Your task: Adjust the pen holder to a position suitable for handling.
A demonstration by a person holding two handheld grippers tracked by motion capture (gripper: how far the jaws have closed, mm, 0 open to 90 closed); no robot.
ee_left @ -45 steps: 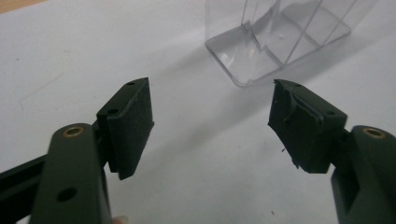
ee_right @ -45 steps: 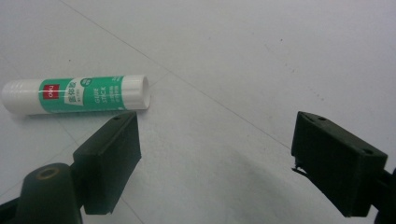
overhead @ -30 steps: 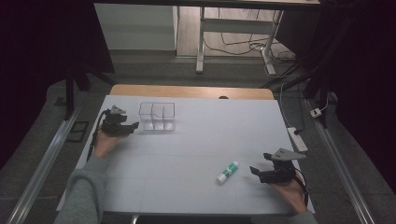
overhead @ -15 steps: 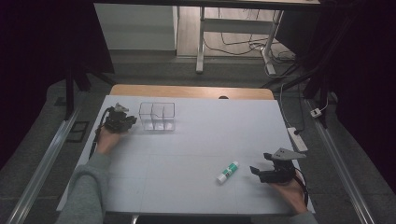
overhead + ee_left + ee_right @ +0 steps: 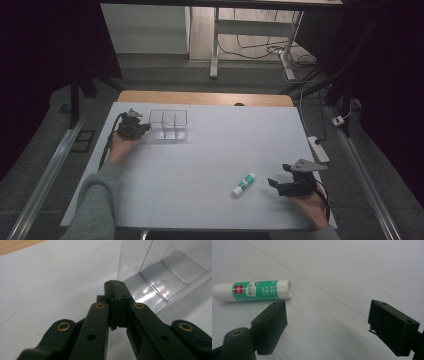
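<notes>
The left gripper [image 5: 115,285] has just clenched empty beside the clear divided box [image 5: 162,272]; the right gripper [image 5: 325,325] gapes near a green-and-white glue stick [image 5: 252,290].

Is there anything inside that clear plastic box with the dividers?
The clear box looks empty: its compartments show only bare plastic floor. The left gripper, jaws shut, covers part of its near corner.
</notes>
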